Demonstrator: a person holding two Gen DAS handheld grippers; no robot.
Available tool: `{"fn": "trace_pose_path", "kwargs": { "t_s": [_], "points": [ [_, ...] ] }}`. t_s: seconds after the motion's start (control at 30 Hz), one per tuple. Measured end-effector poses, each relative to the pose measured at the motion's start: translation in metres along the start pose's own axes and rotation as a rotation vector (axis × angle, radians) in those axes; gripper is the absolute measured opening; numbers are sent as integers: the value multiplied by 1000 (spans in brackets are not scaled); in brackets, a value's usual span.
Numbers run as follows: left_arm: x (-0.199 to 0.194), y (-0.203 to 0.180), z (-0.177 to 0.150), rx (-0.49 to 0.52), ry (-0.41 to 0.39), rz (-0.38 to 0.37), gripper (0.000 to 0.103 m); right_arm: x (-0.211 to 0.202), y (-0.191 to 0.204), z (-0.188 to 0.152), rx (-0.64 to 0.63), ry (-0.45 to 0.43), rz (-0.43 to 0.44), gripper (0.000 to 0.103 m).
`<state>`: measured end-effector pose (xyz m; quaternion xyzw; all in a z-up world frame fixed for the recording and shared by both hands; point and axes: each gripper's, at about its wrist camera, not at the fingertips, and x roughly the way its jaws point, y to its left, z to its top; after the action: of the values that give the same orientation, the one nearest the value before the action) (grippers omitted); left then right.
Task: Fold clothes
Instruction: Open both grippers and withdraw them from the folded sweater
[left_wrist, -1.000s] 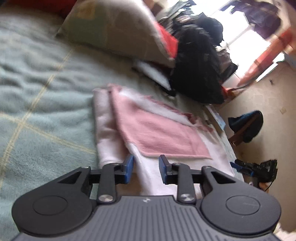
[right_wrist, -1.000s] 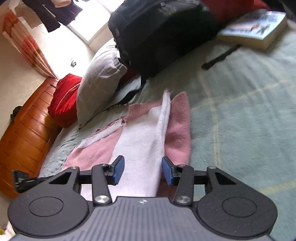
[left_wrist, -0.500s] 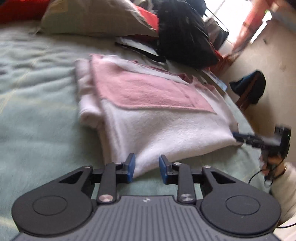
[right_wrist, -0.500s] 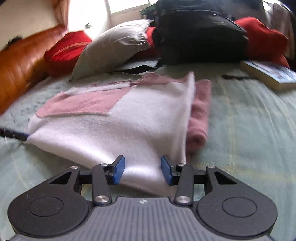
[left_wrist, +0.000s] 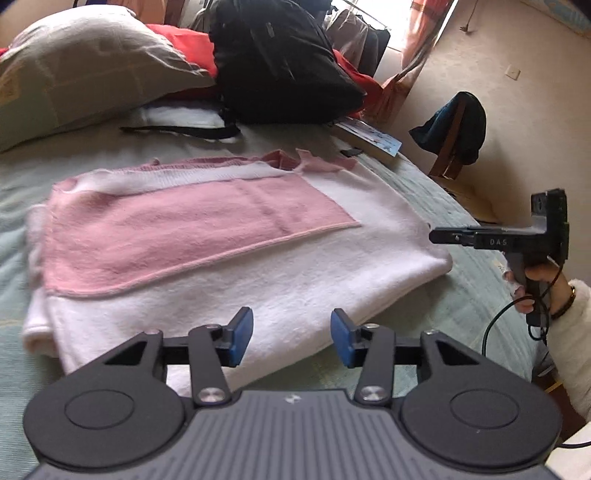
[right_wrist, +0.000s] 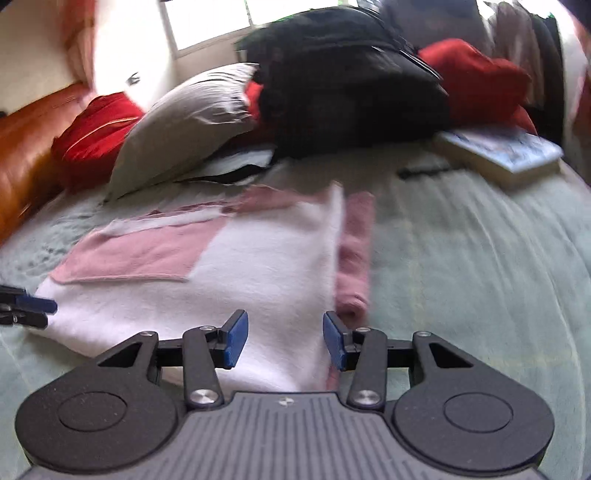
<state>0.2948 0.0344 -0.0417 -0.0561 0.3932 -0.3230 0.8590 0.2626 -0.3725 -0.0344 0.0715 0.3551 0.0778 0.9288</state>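
Note:
A folded pink and white garment (left_wrist: 229, 251) lies flat on the pale green bedspread (left_wrist: 110, 158). My left gripper (left_wrist: 291, 338) hovers open over the near white edge, nothing between its blue pads. In the right wrist view the same garment (right_wrist: 236, 273) fills the middle, with a pink fold along its right side. My right gripper (right_wrist: 282, 338) is open over the garment's near corner. In the left wrist view the right gripper (left_wrist: 439, 236) shows side-on, held by a hand, its tips at the garment's right corner. The left gripper's tips (right_wrist: 33, 306) show at the garment's left edge.
A grey pillow (left_wrist: 81, 70), red cushions (right_wrist: 96, 133) and a black backpack (left_wrist: 280, 62) crowd the head of the bed. A book (right_wrist: 502, 155) lies at the far right corner. A chair with dark clothes (left_wrist: 454, 133) stands on the floor beside the bed.
Both grippers have pulled back toward the near side of the garment and dropped lower. The left gripper's pads have spread wider. The garment lies as it did.

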Motion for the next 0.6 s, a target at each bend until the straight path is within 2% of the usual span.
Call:
{"fn": "trace_pose_path", "kwargs": {
  "t_s": [0.07, 0.1, 0.13, 0.17, 0.2, 0.43, 0.5, 0.57, 0.6],
  "points": [
    [1, 0, -2, -11, -4, -5, 47, 0, -9, -7, 18, 10, -21, 48],
    [2, 1, -3, -17, -6, -12, 48, 0, -13, -11, 46, 17, 21, 45],
    [2, 2, -4, -25, -8, -8, 48, 1, -18, -14, 74, 24, 63, 35],
    [1, 2, -4, -25, -6, -3, 49, 2, -19, -16, 93, 22, 97, 14],
    [0, 2, -5, -23, -3, 2, 52, 0, -19, -17, 93, 26, 96, 10],
    [-9, 14, -16, -50, 28, 43, 64, -10, -25, -29, 99, 58, 92, 9],
    [-5, 25, -21, -88, 65, 63, 63, -11, -24, -30, 98, 65, 92, 9],
    [-10, 27, -20, -100, 57, 53, 63, -13, -21, -25, 82, 65, 85, 11],
    [-13, 24, -16, -86, 46, 58, 64, -18, -15, -19, 60, 39, 66, 12]
  ]
}}
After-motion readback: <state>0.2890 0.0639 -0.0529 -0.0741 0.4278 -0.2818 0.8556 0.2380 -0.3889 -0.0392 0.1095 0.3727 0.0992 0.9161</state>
